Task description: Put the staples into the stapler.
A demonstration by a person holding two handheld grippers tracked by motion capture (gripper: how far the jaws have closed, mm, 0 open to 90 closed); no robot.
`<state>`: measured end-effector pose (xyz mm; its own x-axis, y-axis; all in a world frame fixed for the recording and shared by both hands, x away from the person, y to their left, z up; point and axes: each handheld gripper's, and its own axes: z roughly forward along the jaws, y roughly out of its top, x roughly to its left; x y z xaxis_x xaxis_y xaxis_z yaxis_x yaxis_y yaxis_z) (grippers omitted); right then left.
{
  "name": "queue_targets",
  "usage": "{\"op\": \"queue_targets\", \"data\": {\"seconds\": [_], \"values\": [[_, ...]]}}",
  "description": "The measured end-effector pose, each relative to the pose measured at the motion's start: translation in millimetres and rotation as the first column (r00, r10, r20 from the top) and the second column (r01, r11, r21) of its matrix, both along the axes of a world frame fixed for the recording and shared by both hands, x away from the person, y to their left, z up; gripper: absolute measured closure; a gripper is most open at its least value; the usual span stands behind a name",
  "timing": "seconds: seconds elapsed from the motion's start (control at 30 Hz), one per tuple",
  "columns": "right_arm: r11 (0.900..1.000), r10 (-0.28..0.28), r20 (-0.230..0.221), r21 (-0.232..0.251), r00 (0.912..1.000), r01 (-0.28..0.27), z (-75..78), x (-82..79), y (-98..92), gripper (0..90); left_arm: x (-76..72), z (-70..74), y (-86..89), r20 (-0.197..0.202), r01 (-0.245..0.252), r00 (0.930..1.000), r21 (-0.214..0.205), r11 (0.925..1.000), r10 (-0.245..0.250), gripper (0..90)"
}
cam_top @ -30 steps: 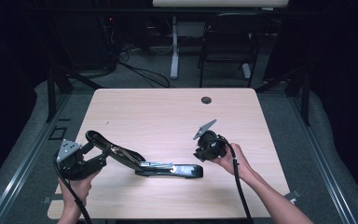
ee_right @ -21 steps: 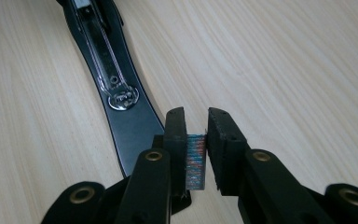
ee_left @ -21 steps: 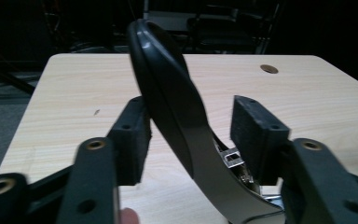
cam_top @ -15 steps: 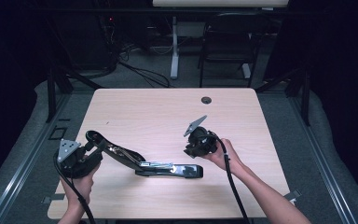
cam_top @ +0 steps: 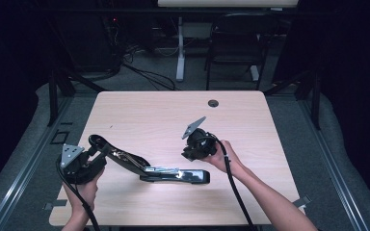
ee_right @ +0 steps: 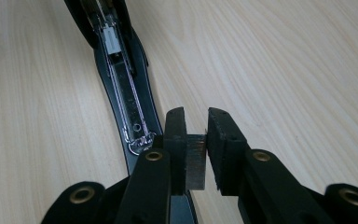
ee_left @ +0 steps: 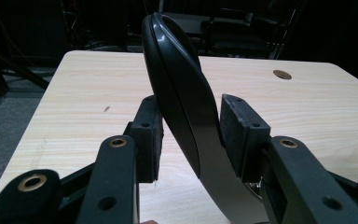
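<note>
A black stapler lies swung open on the wooden table (cam_top: 164,120). Its base with the metal staple channel (cam_top: 178,174) rests flat, and its top arm (cam_top: 120,156) rises to the left. My left gripper (cam_top: 99,153) has just been closing and is shut on that arm. The curved black arm (ee_left: 182,93) stands between both pads in the left gripper view. My right gripper (cam_top: 189,154) hovers just above the base's right part. Its jaws (ee_right: 196,114) are shut on a short grey strip of staples (ee_right: 196,161), over the near end of the open channel (ee_right: 126,93).
A round cable hole (cam_top: 214,103) sits near the table's far edge. A chair (cam_top: 236,43) and a desk leg (cam_top: 179,48) stand on the floor beyond. Cables trail from both grippers toward the near edge.
My right gripper has moved left and closer to the stapler's base with the staple strip in it. The left gripper and the stapler have stayed in place.
</note>
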<state>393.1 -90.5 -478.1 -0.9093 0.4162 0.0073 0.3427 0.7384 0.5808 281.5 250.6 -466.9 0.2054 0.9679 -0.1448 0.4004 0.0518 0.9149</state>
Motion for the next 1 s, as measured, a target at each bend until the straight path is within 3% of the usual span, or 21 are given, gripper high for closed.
{"op": "queue_targets", "data": {"seconds": [1.0], "values": [[0.9899,0.141,-0.018,0.017,0.9899,-0.141,-7.7,1.0,42.1,78.5,-0.3,-1.3,0.7,0.010,0.001,0.9999,0.000,1.0000,-0.001,60.4]]}}
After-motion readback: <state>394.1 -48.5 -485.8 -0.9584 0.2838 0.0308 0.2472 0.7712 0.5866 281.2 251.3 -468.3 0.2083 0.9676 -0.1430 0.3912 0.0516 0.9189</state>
